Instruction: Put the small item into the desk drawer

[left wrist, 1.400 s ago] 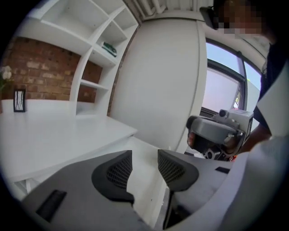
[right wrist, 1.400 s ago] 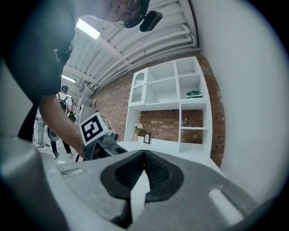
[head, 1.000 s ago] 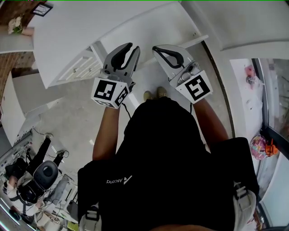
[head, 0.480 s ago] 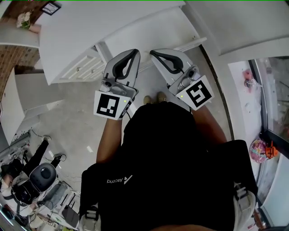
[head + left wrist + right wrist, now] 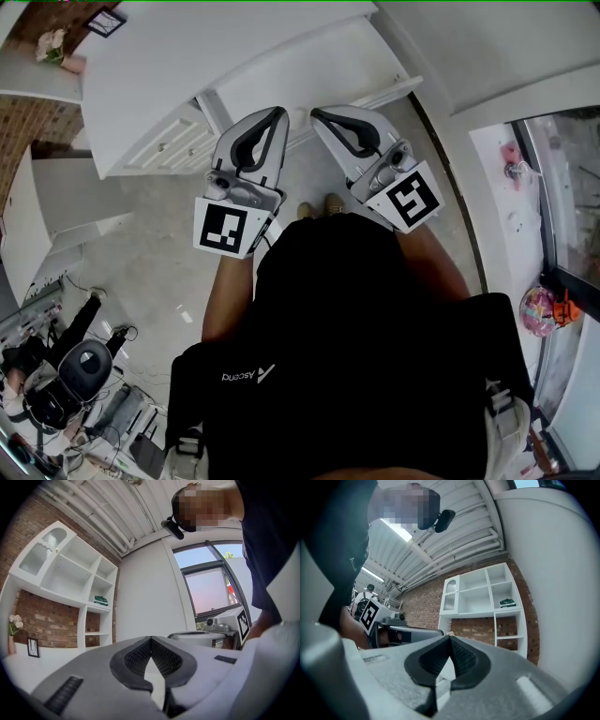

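In the head view both grippers are held up in front of a person in a black shirt, pointing at the white desk point(image 5: 178, 66). My left gripper point(image 5: 275, 114) is shut, its tips meeting with nothing between them. My right gripper point(image 5: 317, 114) is shut too and holds nothing. The desk's drawer fronts point(image 5: 169, 142) with small knobs lie left of the left gripper and look closed. In the left gripper view the jaws point(image 5: 151, 639) meet, as they do in the right gripper view point(image 5: 450, 637). No small item shows in any view.
A white shelf unit point(image 5: 70, 583) stands against a brick wall, with a picture frame point(image 5: 33, 647) and flowers point(image 5: 14, 619) on the desk. Equipment and cables point(image 5: 75, 375) clutter the floor at lower left. A window ledge with a pink object point(image 5: 537, 306) runs along the right.
Both grippers have drifted slightly lower in the head view, nearer the person's chest. The left gripper's marker cube has turned a little.
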